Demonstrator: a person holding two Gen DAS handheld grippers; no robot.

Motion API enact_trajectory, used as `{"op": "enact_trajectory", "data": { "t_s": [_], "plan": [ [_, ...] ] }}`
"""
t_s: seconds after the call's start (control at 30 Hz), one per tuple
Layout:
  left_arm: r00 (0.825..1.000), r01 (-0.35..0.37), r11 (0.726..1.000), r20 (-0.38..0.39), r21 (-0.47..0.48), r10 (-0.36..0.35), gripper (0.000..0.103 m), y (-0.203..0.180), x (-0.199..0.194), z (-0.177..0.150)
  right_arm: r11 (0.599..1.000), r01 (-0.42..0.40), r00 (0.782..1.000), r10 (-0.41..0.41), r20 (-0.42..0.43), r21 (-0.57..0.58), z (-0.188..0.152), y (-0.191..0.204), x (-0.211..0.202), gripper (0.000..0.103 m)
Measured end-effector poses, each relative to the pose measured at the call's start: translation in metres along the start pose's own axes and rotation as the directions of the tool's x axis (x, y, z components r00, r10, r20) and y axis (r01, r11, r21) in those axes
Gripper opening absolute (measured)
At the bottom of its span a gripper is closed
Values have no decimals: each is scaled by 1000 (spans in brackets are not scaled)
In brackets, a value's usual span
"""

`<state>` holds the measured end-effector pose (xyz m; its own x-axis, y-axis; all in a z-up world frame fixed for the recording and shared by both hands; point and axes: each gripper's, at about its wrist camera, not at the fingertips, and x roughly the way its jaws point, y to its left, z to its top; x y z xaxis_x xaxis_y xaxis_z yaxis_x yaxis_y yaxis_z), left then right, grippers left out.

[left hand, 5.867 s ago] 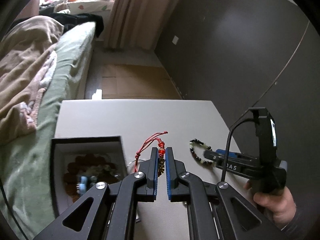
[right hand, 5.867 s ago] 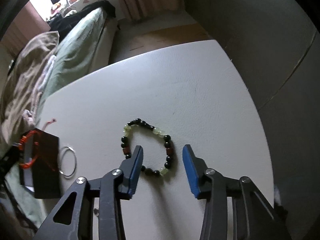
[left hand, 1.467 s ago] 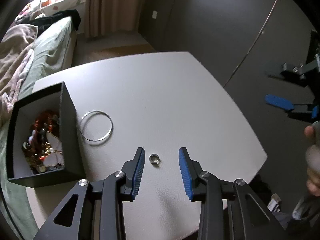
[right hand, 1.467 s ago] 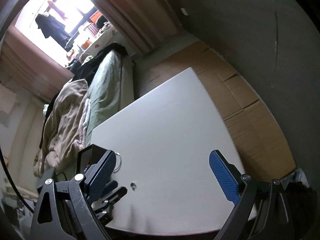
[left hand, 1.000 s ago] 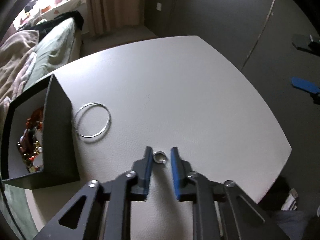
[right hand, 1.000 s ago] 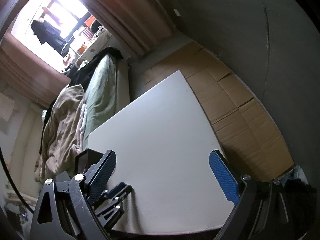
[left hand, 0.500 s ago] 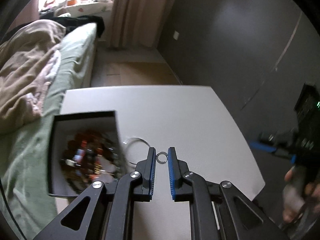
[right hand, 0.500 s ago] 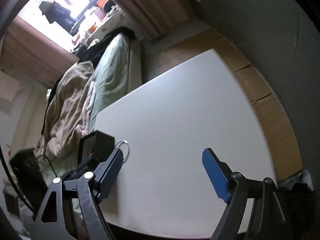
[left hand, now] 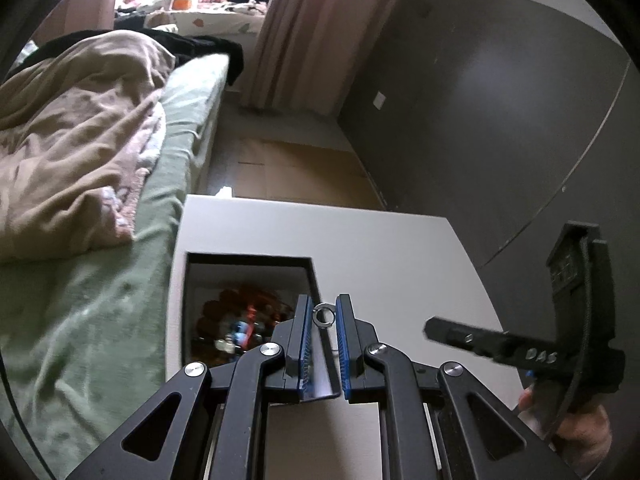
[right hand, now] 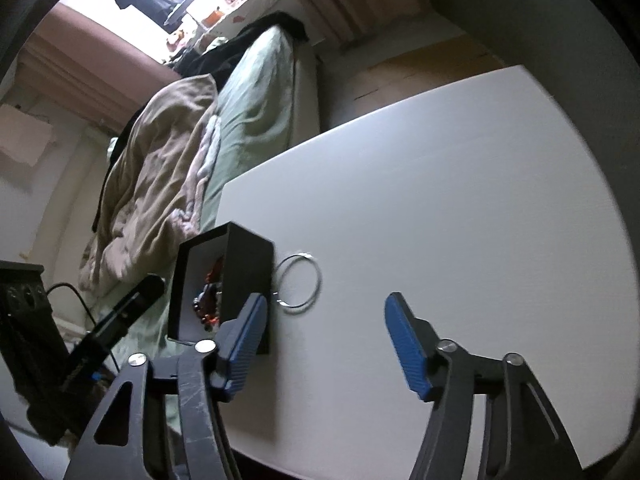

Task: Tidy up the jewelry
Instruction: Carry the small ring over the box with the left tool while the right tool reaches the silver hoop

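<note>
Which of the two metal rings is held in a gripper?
The small ring, pinched between the left gripper fingertips. The large thin bangle lies on the table beside the black box.

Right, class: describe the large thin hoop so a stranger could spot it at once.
Start at the white table, then find the black box of beads near its bed-side edge. The bangle lies flat beside the box's outer wall. It is a thin, plain silver hoop, far larger than the small ring pinched in the left gripper.
</note>
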<state>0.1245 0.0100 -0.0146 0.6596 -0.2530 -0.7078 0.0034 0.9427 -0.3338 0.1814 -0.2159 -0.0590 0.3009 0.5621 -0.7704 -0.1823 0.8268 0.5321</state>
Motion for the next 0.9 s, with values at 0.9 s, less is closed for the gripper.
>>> {"op": "enact_trajectory", "data": {
  "t_s": [0.9],
  "plan": [
    [999, -11, 997, 30, -76, 13, 12, 40, -13, 11, 1000, -27, 994, 27, -104, 1, 9, 25, 82, 38]
  ]
}}
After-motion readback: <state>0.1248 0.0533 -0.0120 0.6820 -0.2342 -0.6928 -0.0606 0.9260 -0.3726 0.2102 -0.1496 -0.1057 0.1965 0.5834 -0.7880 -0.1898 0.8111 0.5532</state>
